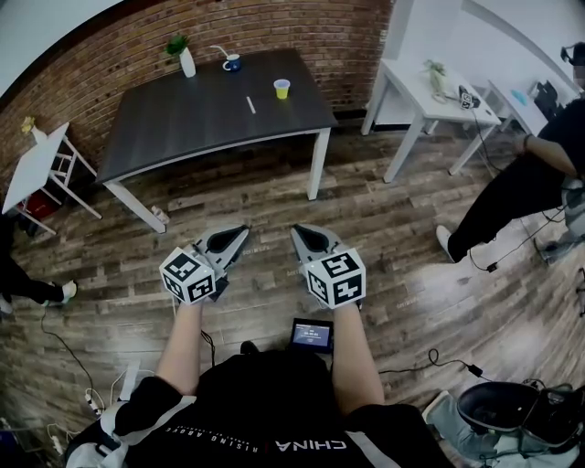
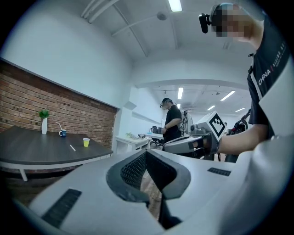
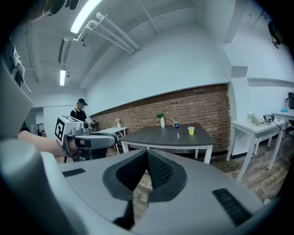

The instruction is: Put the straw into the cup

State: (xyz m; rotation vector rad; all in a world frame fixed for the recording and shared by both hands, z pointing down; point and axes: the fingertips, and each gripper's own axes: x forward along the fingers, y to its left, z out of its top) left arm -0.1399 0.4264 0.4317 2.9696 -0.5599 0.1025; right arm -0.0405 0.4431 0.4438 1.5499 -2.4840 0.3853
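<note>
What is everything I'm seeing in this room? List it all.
table: one, dark grey, by the brick wall
cup: one, yellow, on the table
straw: one, white, flat on the table, left of the cup
mug: one, blue, table's back edge
vase: one, white, holding a green plant, left of the mug
desks: two, white, at right
bystander: one, black clothes, far right
screen: one, black, at the person's waist
left tongs: one, grey, shut, empty
right tongs: one, grey, shut, empty
</note>
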